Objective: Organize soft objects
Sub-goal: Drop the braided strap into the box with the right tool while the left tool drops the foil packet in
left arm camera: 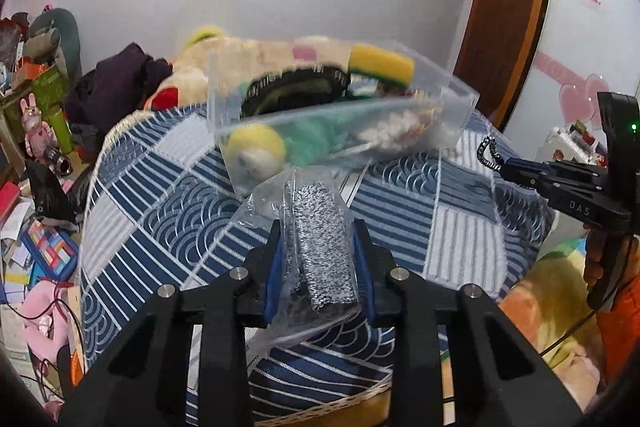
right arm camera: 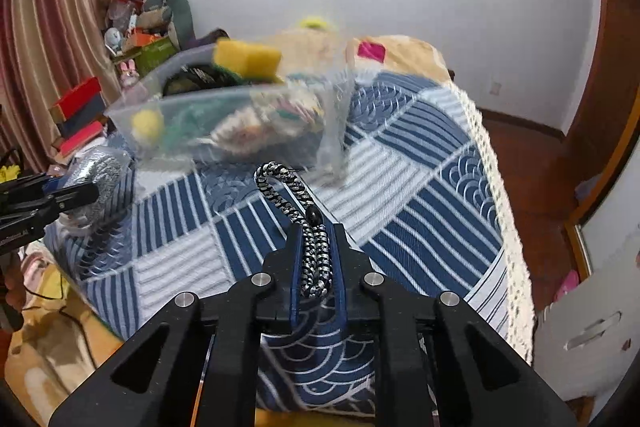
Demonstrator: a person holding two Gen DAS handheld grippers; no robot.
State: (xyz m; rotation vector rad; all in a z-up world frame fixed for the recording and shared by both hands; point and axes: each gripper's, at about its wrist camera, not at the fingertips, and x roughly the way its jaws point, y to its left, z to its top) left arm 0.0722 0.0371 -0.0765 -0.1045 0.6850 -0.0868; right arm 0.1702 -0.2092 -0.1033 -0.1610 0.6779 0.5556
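My left gripper [left arm camera: 318,233] is shut on a clear bag holding a grey knitted cloth [left arm camera: 322,227], just above the blue patterned cloth. It also shows at the left of the right wrist view [right arm camera: 94,175]. My right gripper [right arm camera: 316,233] is shut on a black-and-white braided cord [right arm camera: 314,247], whose loop sticks out ahead [right arm camera: 276,175]. It shows at the right of the left wrist view [left arm camera: 490,153]. A clear plastic bin [left arm camera: 460,99] ahead of both holds a yellow sponge [left arm camera: 382,63], a yellow-green plush [left arm camera: 256,147], a black round item and other soft things.
The bin sits on a table covered by a blue and white patchwork cloth [right arm camera: 420,187] with a lace edge. A beige plush blanket [left arm camera: 256,55] lies behind. Cluttered boxes and toys [left arm camera: 36,95] stand at the left. A door [left arm camera: 508,7] is at the right.
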